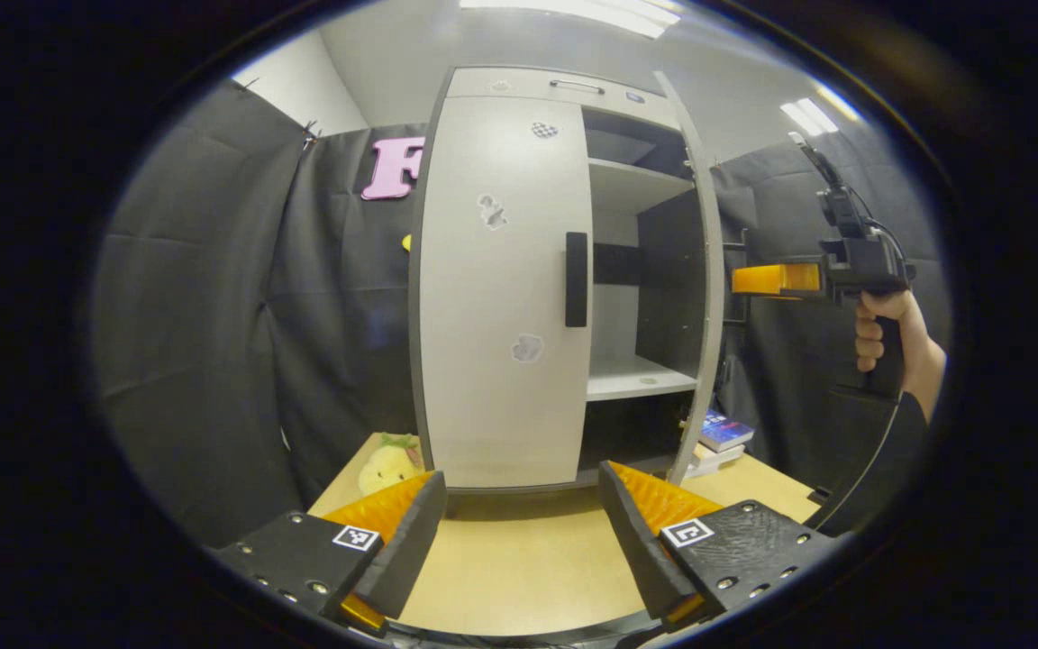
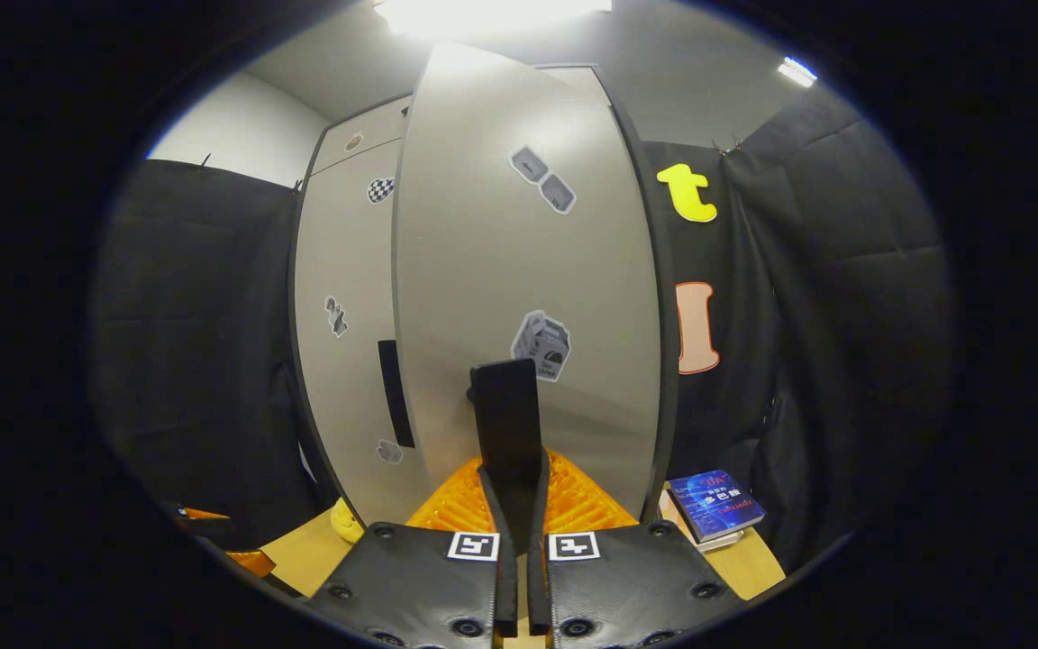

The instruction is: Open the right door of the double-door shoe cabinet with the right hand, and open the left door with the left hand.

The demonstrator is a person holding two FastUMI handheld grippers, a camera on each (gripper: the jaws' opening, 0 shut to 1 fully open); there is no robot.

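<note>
Fingers of the right gripper [image 2: 516, 505] are closed on the right door handle [image 2: 506, 424], both pressing its sides, a grip suited to swinging the door outward. Right door [image 2: 528, 297] stands well open, its face turned toward that camera. Left gripper [image 1: 519, 532] hovers low over the surface [image 1: 519, 568] with fingers spread wide and holding nothing, apparently readied for its own door. Left door [image 1: 496, 297] looks shut; its handle [image 1: 577, 278] lies ahead of and above the fingers, well apart. Beyond, open shelves [image 1: 641, 379] show inside the shoe cabinet [image 1: 564, 86].
</note>
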